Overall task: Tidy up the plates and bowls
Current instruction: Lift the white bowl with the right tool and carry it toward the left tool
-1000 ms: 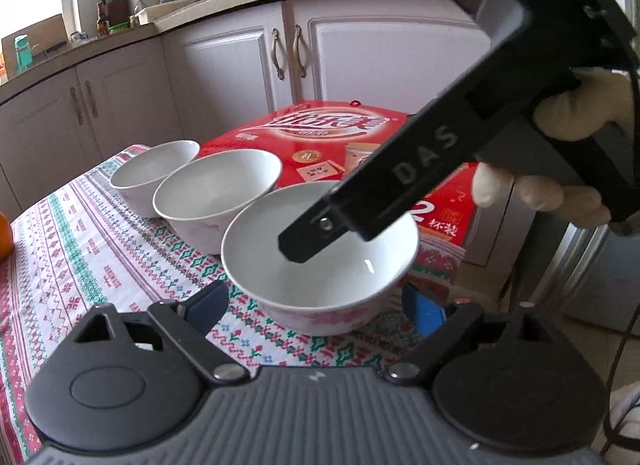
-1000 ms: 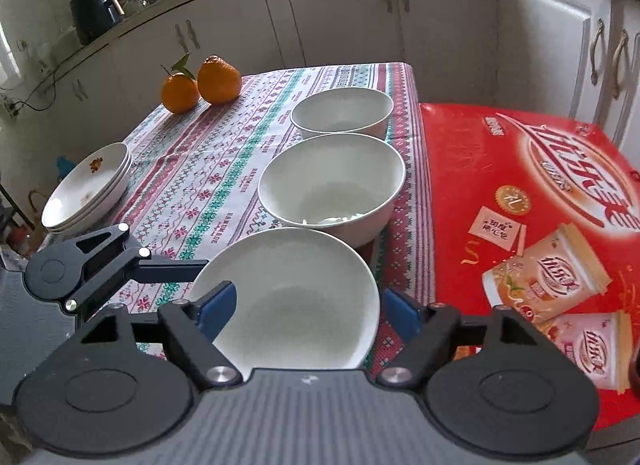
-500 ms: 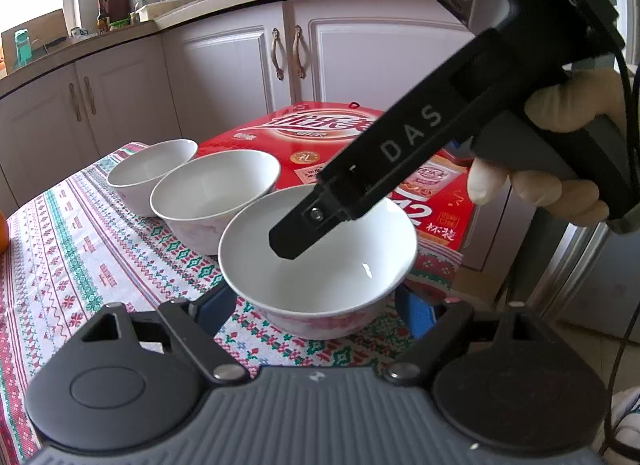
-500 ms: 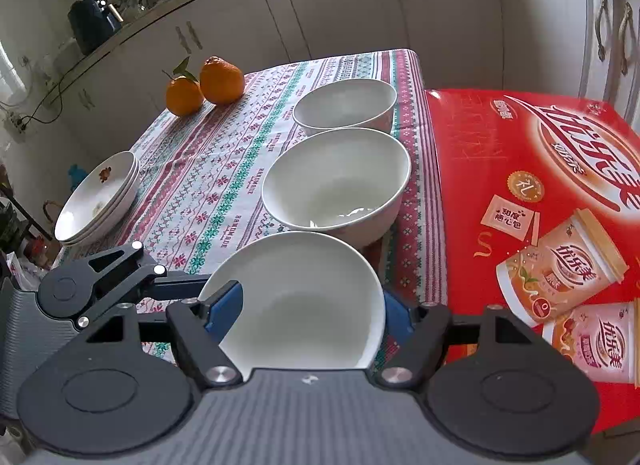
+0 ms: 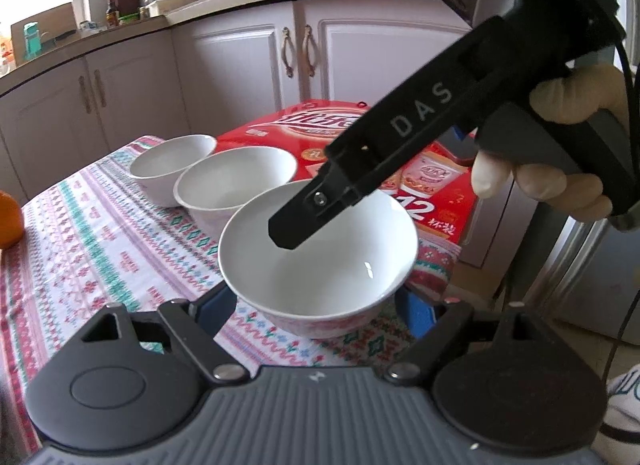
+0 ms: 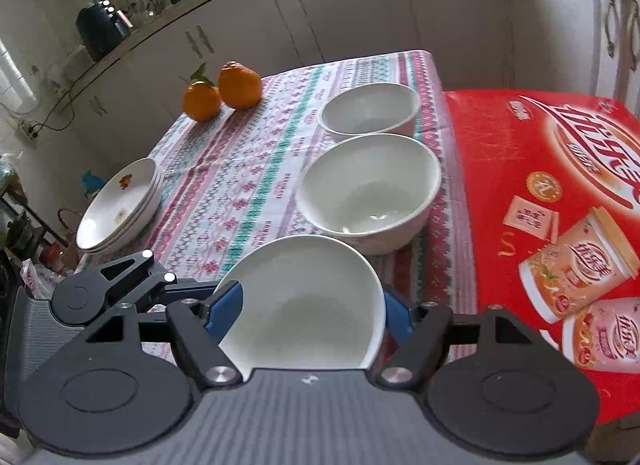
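Observation:
Three white bowls stand in a row on the patterned tablecloth. My left gripper is shut on the nearest bowl, its blue pads against the lower wall on both sides. One of its fingers reaches that bowl from the left in the right wrist view. My right gripper hangs over the same bowl with its pads in line with the rim's edges. One of its fingers shows above the bowl's inside, touching nothing. The middle bowl and far bowl are empty.
A stack of white plates lies at the table's left edge, and two oranges sit at the far end. A red carton adjoins the bowls on the right. A gloved hand holds the right gripper. Cabinets stand behind.
The pads of both grippers have drawn in toward the nearest bowl. The left pads now meet its wall. The bowls and both hands have stayed in place.

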Demonstrator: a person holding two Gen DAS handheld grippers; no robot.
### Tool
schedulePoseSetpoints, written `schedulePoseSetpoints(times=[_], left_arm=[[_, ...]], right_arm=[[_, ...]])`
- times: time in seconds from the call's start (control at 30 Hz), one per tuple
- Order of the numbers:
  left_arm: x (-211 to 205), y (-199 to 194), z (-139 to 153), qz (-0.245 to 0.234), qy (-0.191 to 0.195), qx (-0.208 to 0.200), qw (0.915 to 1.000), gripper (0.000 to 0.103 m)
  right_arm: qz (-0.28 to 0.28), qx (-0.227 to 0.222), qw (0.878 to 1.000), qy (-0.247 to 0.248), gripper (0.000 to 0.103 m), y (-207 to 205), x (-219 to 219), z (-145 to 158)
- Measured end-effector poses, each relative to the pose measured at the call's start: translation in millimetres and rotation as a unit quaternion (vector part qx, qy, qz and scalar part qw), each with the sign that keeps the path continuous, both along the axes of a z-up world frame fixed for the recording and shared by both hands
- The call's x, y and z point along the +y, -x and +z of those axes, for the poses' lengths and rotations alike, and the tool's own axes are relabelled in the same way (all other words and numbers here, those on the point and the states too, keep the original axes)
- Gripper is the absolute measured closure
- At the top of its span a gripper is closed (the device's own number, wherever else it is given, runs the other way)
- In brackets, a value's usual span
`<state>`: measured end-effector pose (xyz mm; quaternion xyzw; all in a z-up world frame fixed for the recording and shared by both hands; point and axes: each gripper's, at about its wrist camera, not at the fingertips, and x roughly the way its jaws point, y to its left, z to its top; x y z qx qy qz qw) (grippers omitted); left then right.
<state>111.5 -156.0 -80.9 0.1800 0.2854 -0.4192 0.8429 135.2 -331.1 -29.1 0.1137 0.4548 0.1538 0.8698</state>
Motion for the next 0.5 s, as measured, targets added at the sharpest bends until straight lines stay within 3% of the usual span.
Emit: schedulePoseSetpoints(times=[0.5], left_arm=[[58,-4,8,0.065,0.006,0.006,0.9978,0.017]], right_arm=[[0.071,0.002,0.998,0.000,0.024,-27,65,1]])
